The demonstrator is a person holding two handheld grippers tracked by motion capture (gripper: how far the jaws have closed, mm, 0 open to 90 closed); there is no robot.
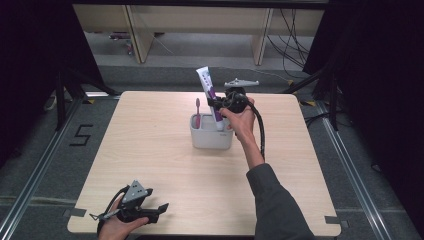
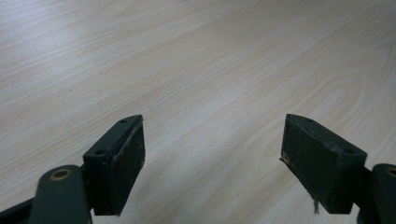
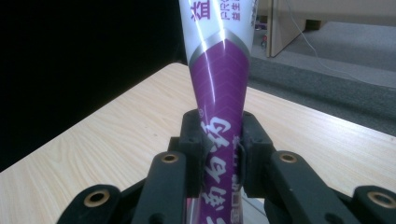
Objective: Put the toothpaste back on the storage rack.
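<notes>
Jaws clamping toothpaste tube [image 3: 218, 93], toothbrush [image 1: 197, 113] beside, grey holder [image 1: 210, 138] below

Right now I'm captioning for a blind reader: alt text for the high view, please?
The right gripper grips a white-and-purple toothpaste tube, its lower end in a grey holder beside a pink toothbrush. The left gripper rests open at the near table edge.

Glossy plastic toothpaste tube [image 3: 219, 88]; matt pale-wood table [image 1: 150, 150].

Black two-jaw grippers, one person wearing grey

The right gripper [image 1: 220, 102] is trailing a thick black cable; brass rivets are dotting its arms (a grey three-cornered plate is topping it).
</notes>
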